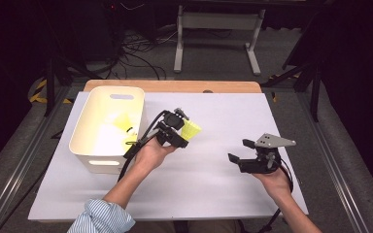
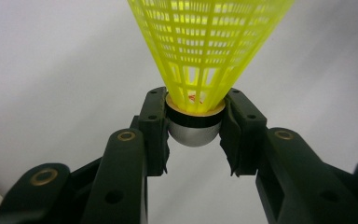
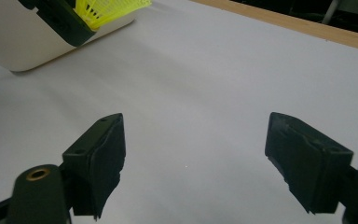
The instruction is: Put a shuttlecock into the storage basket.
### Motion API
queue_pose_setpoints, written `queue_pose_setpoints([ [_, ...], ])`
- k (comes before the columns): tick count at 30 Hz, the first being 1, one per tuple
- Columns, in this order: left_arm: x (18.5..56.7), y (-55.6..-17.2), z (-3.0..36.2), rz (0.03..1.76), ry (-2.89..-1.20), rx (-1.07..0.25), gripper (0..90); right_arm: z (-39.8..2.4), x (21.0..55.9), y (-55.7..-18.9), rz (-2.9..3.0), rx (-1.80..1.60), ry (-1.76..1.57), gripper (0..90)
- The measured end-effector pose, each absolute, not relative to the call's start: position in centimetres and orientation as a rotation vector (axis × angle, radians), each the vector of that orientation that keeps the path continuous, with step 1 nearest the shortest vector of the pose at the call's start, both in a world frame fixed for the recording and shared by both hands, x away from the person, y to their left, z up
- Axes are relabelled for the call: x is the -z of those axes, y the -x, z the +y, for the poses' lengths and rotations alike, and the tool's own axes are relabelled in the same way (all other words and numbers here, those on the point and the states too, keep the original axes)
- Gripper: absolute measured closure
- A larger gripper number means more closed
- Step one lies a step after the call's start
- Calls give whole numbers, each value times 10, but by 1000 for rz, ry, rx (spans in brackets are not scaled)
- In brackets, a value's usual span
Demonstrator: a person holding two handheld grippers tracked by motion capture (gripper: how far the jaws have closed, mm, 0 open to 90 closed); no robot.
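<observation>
A yellow shuttlecock (image 1: 192,129) is held over the middle of the white table by my left gripper (image 1: 179,131), just right of the cream bin (image 1: 91,124). In the left gripper view the pads (image 2: 154,123) press on both sides of the shuttlecock's (image 2: 205,51) rounded grey cork base, and its mesh skirt fans away from the camera. My right gripper (image 1: 239,150) hovers low at the right of the table, open and empty; its two jaws stand far apart in the right gripper view (image 3: 193,163). Another yellow shuttlecock (image 1: 122,121) lies inside the bin.
The cream bin (image 3: 14,42) stands at the table's left, its handle slot toward the far side. A wooden edge (image 1: 175,86) runs along the table's far side. Cables and a metal frame sit on the floor beyond. White tabletop lies between the two grippers.
</observation>
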State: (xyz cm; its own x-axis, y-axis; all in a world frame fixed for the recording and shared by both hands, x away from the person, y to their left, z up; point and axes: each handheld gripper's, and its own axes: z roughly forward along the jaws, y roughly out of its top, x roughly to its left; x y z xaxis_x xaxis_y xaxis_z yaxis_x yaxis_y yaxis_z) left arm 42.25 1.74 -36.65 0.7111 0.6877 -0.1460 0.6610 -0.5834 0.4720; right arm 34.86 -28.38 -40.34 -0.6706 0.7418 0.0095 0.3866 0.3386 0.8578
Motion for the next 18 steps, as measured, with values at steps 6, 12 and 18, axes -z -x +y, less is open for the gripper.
queue_pose_setpoints([
  [6, 362, -421, 18, 1029, -2418, -78, 648, -288, 410, -343, 2208, -1278, -1007, 196],
  [12, 359, -421, 18, 1027, -2421, -79, 648, -293, 417, -337, 2188, -1278, -1017, 190],
  [18, 357, -421, 19, 1032, -2419, -77, 648, -298, 424, -334, 2176, -1282, -1038, 186],
])
